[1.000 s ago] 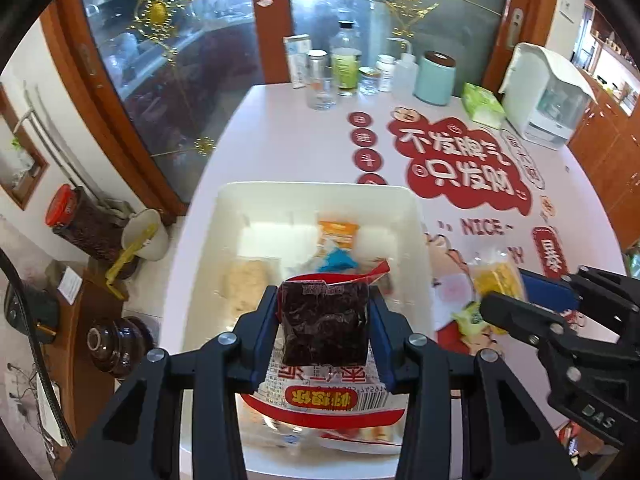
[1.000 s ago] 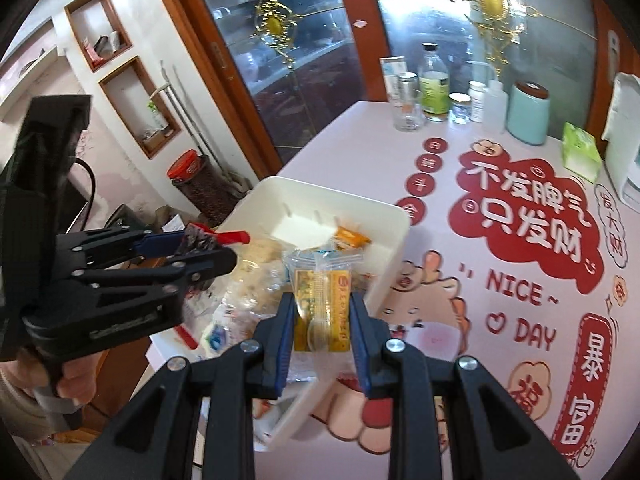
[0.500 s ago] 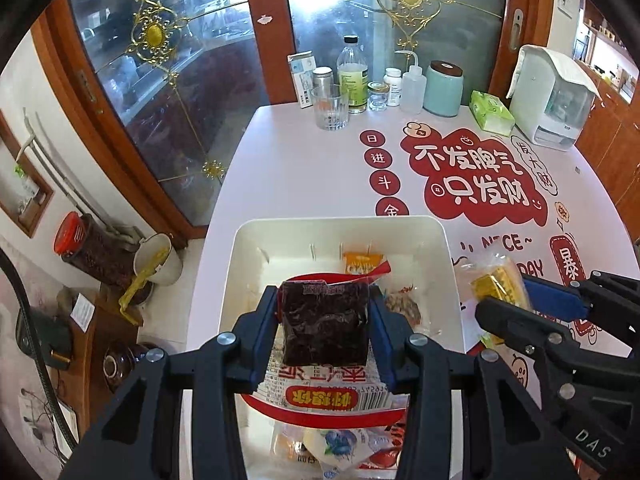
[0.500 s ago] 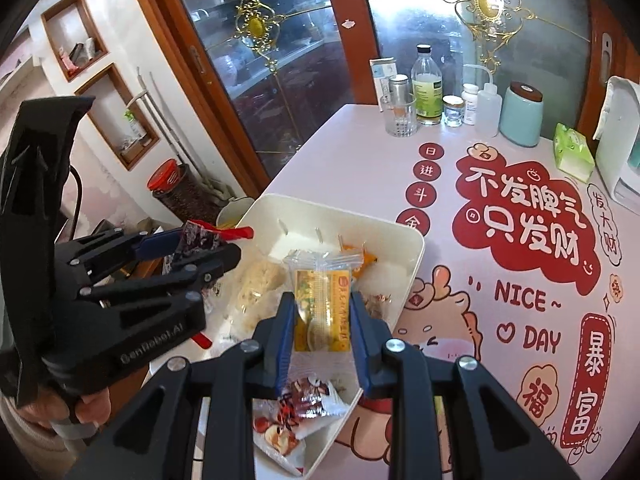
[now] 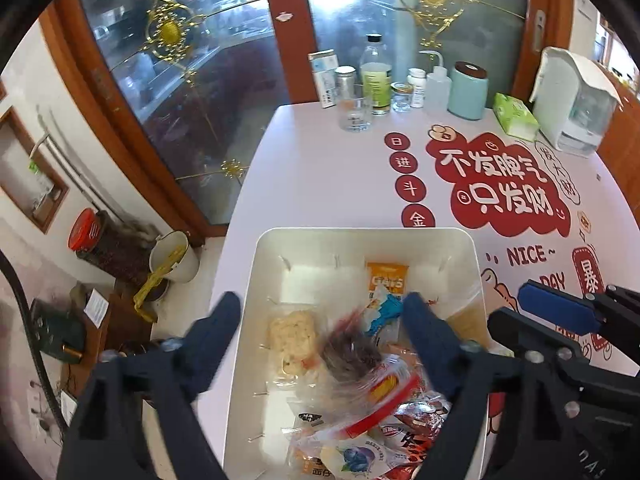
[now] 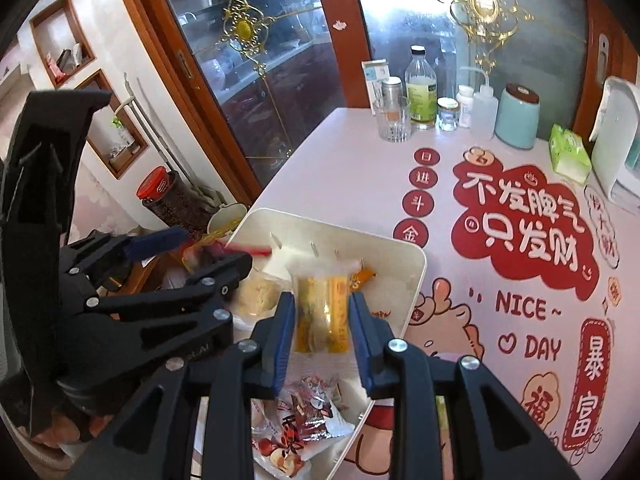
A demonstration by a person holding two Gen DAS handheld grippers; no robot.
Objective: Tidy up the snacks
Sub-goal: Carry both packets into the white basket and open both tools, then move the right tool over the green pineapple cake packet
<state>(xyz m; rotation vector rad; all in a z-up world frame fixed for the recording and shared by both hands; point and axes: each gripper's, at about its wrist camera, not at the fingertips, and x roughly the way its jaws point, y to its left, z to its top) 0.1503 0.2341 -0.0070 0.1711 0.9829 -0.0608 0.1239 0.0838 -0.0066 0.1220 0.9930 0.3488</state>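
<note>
Over a pink kitchen table, the left gripper was opening above the white bin, its dark snack packet released; the right gripper was opening around a yellow packet.

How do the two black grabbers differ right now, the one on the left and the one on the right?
The left gripper is opening, its jaws spread wide over the white bin, its dark snack packet free of them. The right gripper stays narrow, clamping a yellow snack packet. Both hover above that bin.
</note>
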